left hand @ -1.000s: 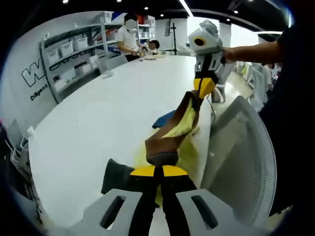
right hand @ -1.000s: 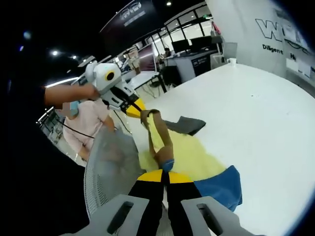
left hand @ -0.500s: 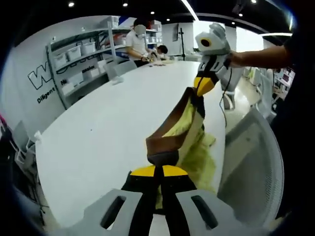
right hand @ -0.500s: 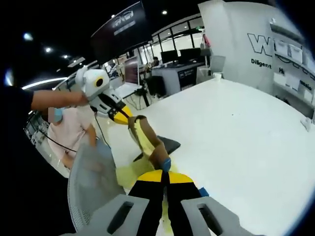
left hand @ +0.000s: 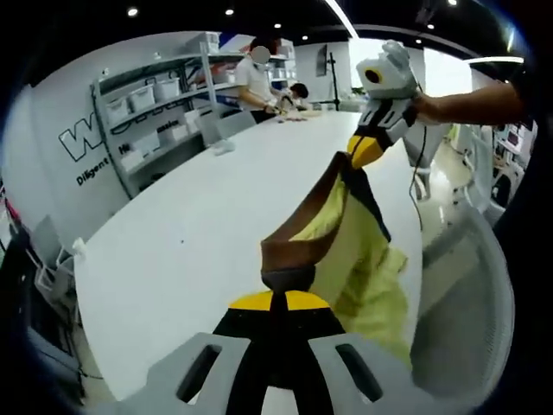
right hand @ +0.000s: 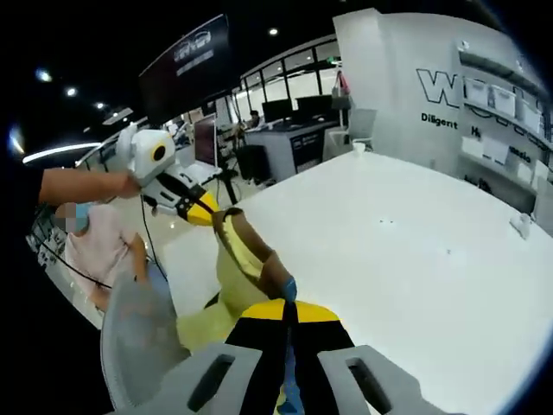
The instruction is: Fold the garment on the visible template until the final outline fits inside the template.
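The garment (left hand: 356,252) is yellow with a brown band along its top edge, and it hangs stretched between my two grippers above the white table (left hand: 199,233). My left gripper (left hand: 278,296) is shut on one end of the brown band. My right gripper (left hand: 362,149), held by a hand, pinches the other end. From the right gripper view, my right gripper (right hand: 285,304) is shut on the garment (right hand: 232,275) where a small blue bit shows. The left gripper (right hand: 200,210) grips the far end there. The cloth drops past the table's edge.
A white mesh chair (left hand: 458,328) stands right beside the hanging cloth, seen again as the chair (right hand: 130,346). Shelves with bins (left hand: 147,112) line the wall. People work at the table's far end (left hand: 263,73). A seated person in pink (right hand: 91,251) is behind the chair.
Both grippers have risen with the garment, lifting it off the table. The blue and dark grey parts that lay on the table have gone out of sight.
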The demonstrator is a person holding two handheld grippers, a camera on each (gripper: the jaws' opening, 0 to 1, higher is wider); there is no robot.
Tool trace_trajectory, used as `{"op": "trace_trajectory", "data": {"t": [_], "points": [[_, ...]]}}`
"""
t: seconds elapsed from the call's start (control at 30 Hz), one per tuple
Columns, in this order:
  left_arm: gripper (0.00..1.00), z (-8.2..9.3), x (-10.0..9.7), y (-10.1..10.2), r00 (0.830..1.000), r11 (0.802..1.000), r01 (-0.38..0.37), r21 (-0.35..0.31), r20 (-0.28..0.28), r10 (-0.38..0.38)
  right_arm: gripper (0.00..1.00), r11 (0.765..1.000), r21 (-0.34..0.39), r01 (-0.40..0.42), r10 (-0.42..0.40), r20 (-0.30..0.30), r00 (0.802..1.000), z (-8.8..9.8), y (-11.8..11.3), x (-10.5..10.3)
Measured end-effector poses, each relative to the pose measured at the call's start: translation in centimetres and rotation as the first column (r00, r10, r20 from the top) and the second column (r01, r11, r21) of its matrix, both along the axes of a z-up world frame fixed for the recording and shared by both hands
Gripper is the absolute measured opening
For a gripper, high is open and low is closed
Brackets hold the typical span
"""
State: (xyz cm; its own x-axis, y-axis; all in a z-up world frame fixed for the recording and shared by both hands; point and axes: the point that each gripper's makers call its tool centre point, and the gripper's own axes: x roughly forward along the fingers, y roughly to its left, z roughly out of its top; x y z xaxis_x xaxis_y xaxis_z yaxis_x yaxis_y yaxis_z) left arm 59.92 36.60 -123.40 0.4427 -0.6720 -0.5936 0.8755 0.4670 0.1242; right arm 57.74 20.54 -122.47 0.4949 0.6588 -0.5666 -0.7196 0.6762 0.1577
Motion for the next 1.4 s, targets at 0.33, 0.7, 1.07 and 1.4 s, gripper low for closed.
{"op": "trace_trajectory", "data": {"t": [0.33,0.7,1.07,1.4], "points": [[0.03,1.2,2.9,-0.3,0.999,1.000,-0.017,0.007,0.029,0.017,0.00,0.999,-0.010,0.037,-0.036,0.046,0.998,1.2,-0.5,2.7],[0.03,1.6,6.0,-0.7,0.998,0.998,-0.047,0.031,0.046,0.046,0.00,0.995,-0.037,0.098,-0.095,0.081,0.992,1.4,-1.1,6.0],[0.03,0.9,8.9,-0.9,0.996,0.997,-0.064,0.053,0.066,0.060,0.00,0.987,-0.074,0.142,-0.134,0.104,0.986,0.8,-1.3,8.7],[0.03,0.0,11.0,-1.0,0.989,0.991,-0.087,0.100,0.128,0.074,0.00,0.979,-0.145,0.145,-0.126,0.132,0.983,-1.1,-1.2,10.9]]}}
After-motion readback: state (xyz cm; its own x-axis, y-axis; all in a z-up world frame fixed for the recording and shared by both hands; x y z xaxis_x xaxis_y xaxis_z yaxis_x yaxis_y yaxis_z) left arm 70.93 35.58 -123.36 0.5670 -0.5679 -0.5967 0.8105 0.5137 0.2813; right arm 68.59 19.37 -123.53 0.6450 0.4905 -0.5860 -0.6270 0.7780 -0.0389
